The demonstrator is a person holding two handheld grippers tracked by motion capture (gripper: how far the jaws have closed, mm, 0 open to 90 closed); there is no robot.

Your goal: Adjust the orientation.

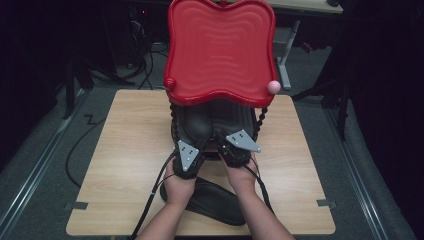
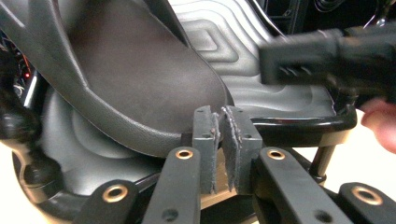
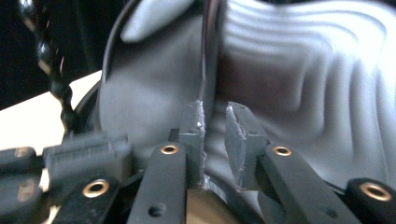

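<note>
My left gripper (image 2: 223, 140) was pressed together, empty, against the black insole (image 2: 140, 79); right gripper (image 3: 219, 140) slightly spread, empty. I needed the edge seated before pinching.

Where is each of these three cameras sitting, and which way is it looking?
High view: above the person's side, looking forward and down on the wooden table, red tray, both forearms and hands.
Left gripper view: rides the left gripper, looking along its jaws at the black tray.
Right gripper view: rides the right gripper, facing that tray's ribbed surface.
Shared: both gripper views show the black tray.
</note>
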